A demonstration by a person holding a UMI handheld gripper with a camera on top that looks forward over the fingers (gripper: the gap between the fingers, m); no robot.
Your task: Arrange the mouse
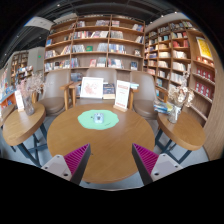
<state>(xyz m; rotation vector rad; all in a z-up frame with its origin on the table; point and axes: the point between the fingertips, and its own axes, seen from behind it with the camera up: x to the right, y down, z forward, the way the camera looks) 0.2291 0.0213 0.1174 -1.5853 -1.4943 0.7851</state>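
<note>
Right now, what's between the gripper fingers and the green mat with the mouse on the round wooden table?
Gripper view: only bare wooden tabletop lies between the open gripper and the green mat; a small pale mouse sits on the mat.

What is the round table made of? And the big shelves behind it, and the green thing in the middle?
The round table looks like wood with a smooth, slightly shiny top; light reflects off its brown surface. The shelves also look wooden, the same warm brown. The green mat looks flat, thin and dull, maybe rubber or fabric; I cannot tell which. The gripper is open above the table.
</note>
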